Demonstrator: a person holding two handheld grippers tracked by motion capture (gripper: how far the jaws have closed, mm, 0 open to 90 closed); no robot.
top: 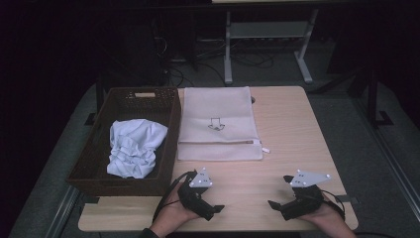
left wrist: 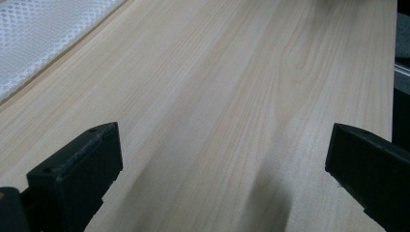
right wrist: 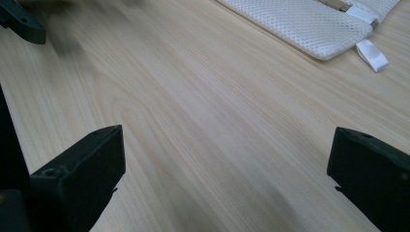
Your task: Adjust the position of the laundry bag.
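The white mesh bag (top: 220,124) lies flat on the table (top: 292,134), just beside the wicker basket (top: 124,144) holding a crumpled white cloth (top: 134,148). Its long zipper edge faces both grippers. The left gripper (top: 205,201) sits nearer the bag than the right gripper (top: 289,203); both have jaws wide apart, empty.

The person's left hand (top: 173,212) holds the black two-jaw left gripper (top: 210,210) near the tabletop's near edge, jaws wide apart; the right hand (top: 324,214) holds the matching right gripper (top: 276,207) alongside, jaws equally spread and empty.
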